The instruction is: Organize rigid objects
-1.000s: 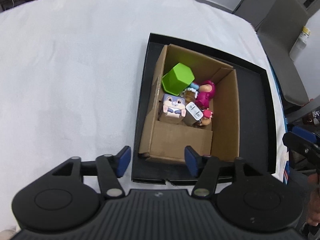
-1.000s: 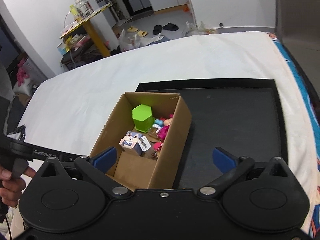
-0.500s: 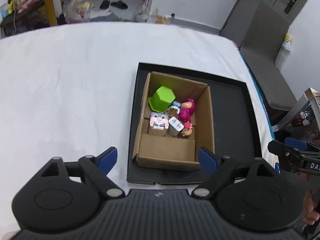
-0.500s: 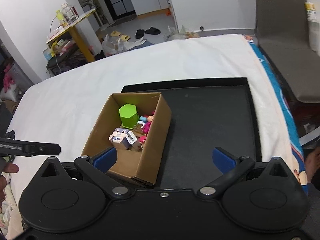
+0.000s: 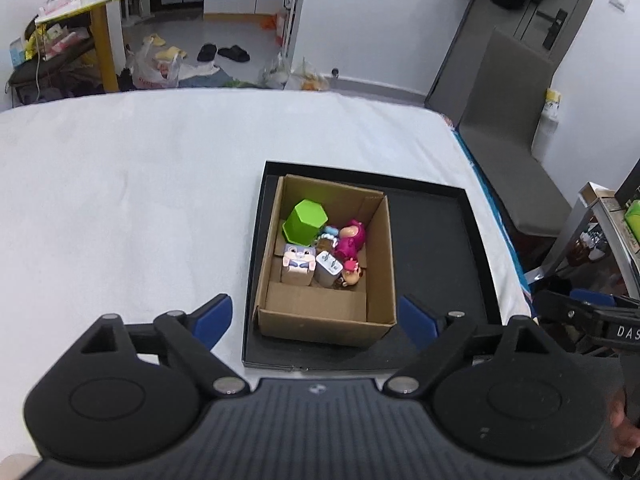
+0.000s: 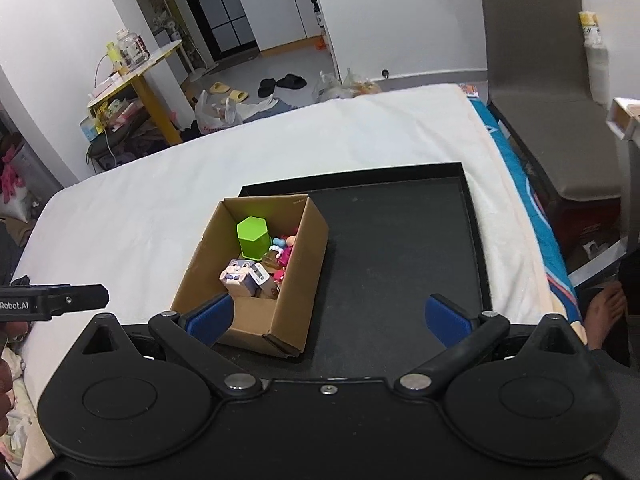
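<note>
I hold my left gripper (image 5: 316, 318) and right gripper (image 6: 326, 316) spread wide and empty above the near edge of a black tray (image 5: 436, 248) on the white table (image 5: 120, 184). The cardboard box (image 5: 380, 264) sits in the tray's left half, holding a green cup (image 5: 305, 220), a bunny block (image 5: 297, 262), a charger (image 5: 329, 268) and a pink figure (image 5: 352, 240).

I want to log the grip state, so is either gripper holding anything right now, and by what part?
Nothing is held. The left gripper and right gripper are both open and empty above the cardboard box.
</note>
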The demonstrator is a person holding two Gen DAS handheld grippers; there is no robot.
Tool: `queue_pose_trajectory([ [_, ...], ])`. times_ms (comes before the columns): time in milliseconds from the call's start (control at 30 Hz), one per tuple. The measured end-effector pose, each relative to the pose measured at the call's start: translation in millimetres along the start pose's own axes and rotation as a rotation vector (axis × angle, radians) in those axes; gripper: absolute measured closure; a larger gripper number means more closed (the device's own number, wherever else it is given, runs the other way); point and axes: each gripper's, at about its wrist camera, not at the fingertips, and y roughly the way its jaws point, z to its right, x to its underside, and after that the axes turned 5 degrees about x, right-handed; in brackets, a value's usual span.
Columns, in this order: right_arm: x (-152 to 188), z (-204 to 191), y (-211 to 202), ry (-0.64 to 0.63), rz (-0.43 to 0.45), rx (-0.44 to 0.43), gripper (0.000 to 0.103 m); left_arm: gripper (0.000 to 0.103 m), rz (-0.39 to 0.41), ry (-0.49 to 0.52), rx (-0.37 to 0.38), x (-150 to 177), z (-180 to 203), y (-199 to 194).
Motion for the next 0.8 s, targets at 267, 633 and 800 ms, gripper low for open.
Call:
queue_pose_trajectory([
  [267,12.2,1.1,-19.9,0.016,0.025,-0.014,0.0,0.012,0.055,0.029,-0.024,16.8,9.3,-23.8],
  [633,33.1,-1.5,-40.9,0.019,0.058,0.002,0.0,0.011,0.105,0.07,-0.021,45.4,23.6,-39.9],
  [800,36.5,-4.2,-46.9,0.009,0.069,0.015,0.0,0.01,0.12,0.038,-0.003,53.3,21.2,-41.5],
])
